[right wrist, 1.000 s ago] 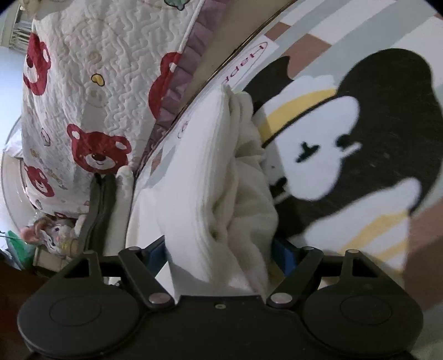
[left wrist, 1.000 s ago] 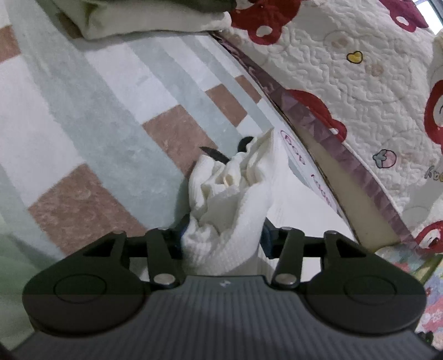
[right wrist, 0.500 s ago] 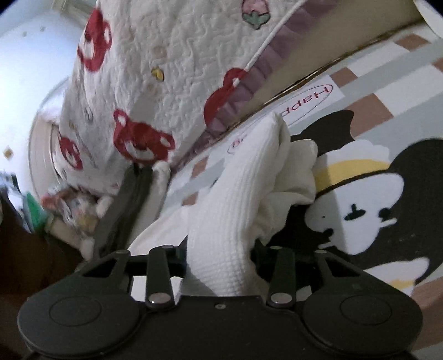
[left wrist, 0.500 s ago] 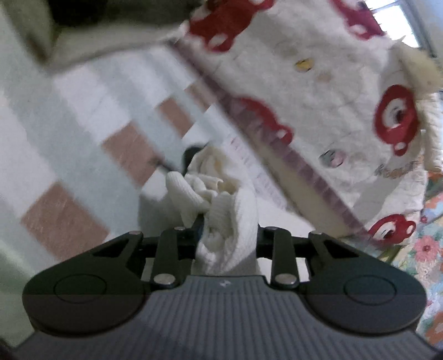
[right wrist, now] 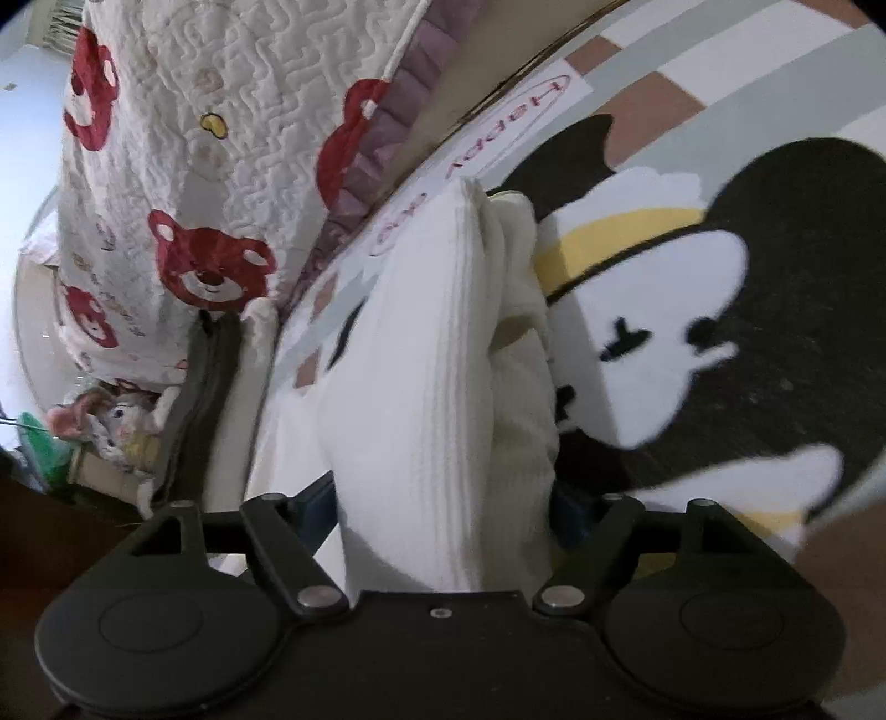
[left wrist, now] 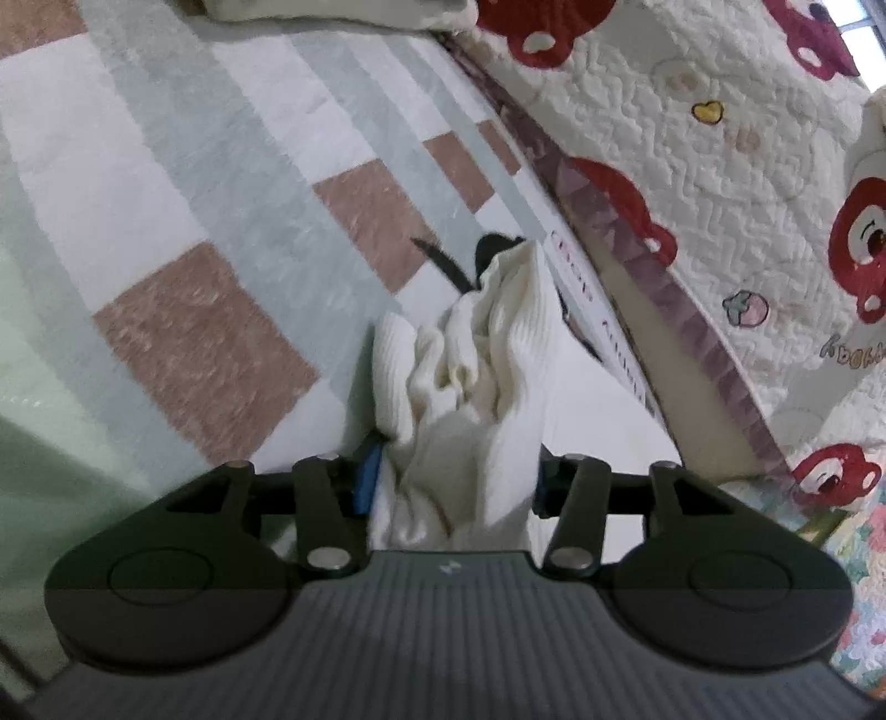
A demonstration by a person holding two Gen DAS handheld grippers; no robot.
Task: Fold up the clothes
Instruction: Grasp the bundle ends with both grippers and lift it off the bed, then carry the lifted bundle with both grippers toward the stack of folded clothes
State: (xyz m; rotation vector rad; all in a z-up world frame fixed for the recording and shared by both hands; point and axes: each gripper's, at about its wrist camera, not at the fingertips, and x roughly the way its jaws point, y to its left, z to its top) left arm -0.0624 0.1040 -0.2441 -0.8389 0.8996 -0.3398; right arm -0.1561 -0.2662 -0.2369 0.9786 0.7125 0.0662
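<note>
Step in hand: release after a fold, by the look of it; white ribbed garment (left wrist: 470, 399) bunched up between both tools, low over the patterned rug (left wrist: 210, 332).
Left gripper (left wrist: 454, 476): jaws about half open, just been opening; cloth filling the gap, blue pad bare on the left side and seemingly clear of the fabric, contact on the right hard to tell.
Right gripper (right wrist: 443, 498): jaws spread as wide as they go, just been opening after a brief squeeze; thick fold of the garment (right wrist: 421, 387) standing between them, loose rather than pinched, as far as can be judged.
Garment position: upright ridge running away from both cameras, far end near the rug's lettered edge, just beside the quilted bear bedspread (right wrist: 183, 183).
Next move, as a judgement: back both tools out without dragging cloth, then smooth the heap flat or re-grip at an edge; bundle looks crumpled, not yet a neat fold.
Count: one white garment in play; two grippers; one rug with a cartoon figure (right wrist: 692, 310); one bedspread; another folded pile (left wrist: 332, 11) at the top of the left view; soft toys (right wrist: 111, 421) at far left, number unclear.
</note>
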